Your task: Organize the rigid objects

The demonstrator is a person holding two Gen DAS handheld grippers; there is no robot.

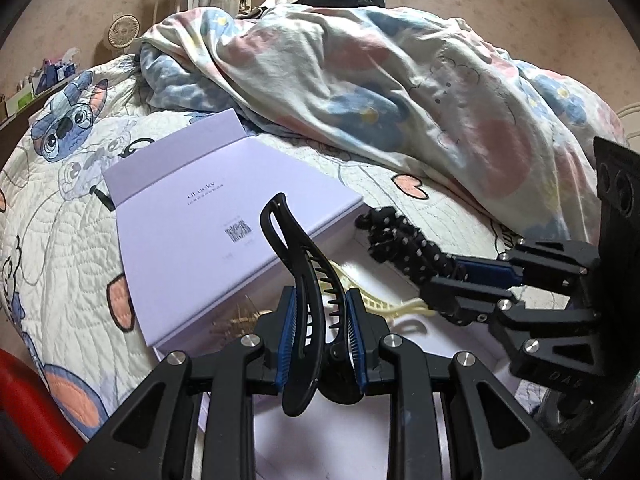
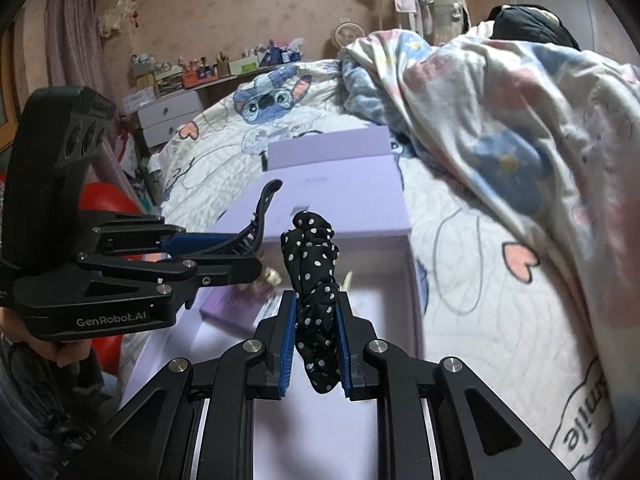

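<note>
- A long black hair clip (image 1: 304,280) is pinched tight between the blue pads of the left claw (image 1: 322,336). Its curved tip sticks up past the pads.
- A black scrunchie with white dots (image 2: 312,280) is squeezed in the right claw (image 2: 316,344), which is closed almost all the way on the soft cloth.
- Both things are held up in the air over an open purple box (image 2: 414,272) that sits on the bed (image 1: 72,248). The box lid (image 1: 208,236) is folded back and lies flat beside the opening.
- Inside the box, a pale yellow clip (image 1: 384,304) and some crinkly straw-like stuffing (image 1: 236,316) can be seen. What else is in there cannot be told.
- The step in hand is judged to be putting these two things down into the box.
- To do it well, each claw should be lowered close to the box floor before it is opened, so nothing is dropped from high up.
- A free spot should be picked for the hair clip, away from the yellow clip, so the teeth are not tangled.
- The hair clip is hard and long, so it should be laid flat on its side, not stood on end.
- The two claws are near each other, so one should be moved at a time to keep them from bumping.
- The big flowery blanket (image 1: 400,92) is piled up near the box and should be kept out of it.
</note>
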